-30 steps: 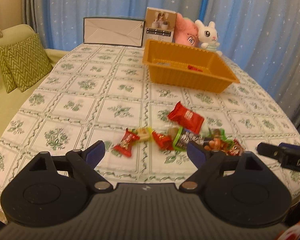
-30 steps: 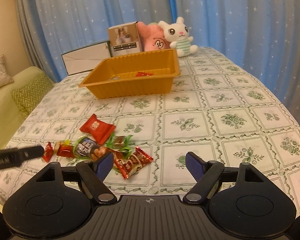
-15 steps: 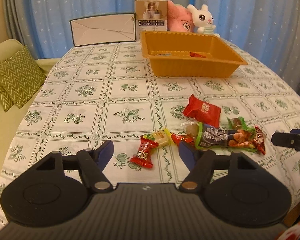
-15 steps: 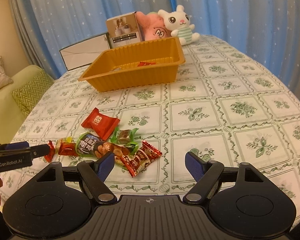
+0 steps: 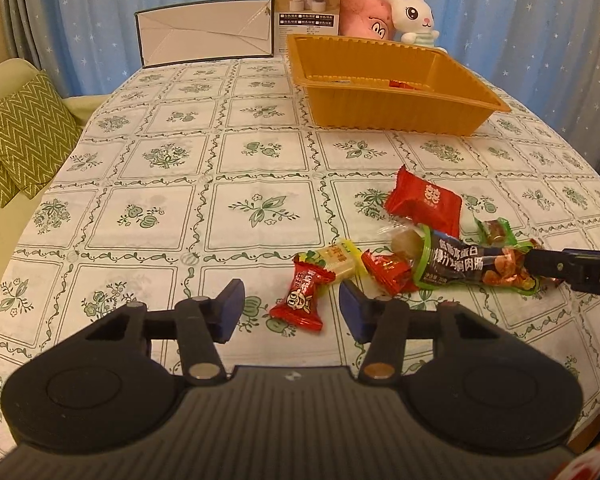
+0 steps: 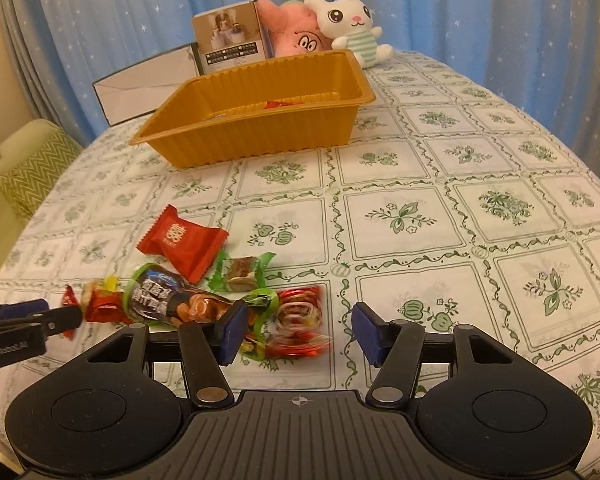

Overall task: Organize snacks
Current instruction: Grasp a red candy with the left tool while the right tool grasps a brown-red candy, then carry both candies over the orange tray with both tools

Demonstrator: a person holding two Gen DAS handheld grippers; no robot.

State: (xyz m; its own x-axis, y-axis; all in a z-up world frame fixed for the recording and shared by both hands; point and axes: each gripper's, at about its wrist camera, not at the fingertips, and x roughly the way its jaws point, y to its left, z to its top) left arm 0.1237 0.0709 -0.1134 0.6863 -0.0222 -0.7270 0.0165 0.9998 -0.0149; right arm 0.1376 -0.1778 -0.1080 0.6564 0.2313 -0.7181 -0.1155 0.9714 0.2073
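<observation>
Only our left view shows the red twist candy (image 5: 301, 297) between closing, untouching jaws; our right jaws, also closing, straddle a blurred red-gold candy (image 6: 300, 322).

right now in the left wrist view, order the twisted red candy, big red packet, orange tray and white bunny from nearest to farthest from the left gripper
1. twisted red candy, between the left gripper's fingers
2. big red packet, mid-table, right
3. orange tray, beyond
4. white bunny, far edge

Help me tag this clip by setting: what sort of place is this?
Most likely a home living or dining room: a table under a floral tablecloth, a sofa with a green zigzag cushion beside it, star-patterned blue curtains behind, and a plush bunny on the table.
</observation>
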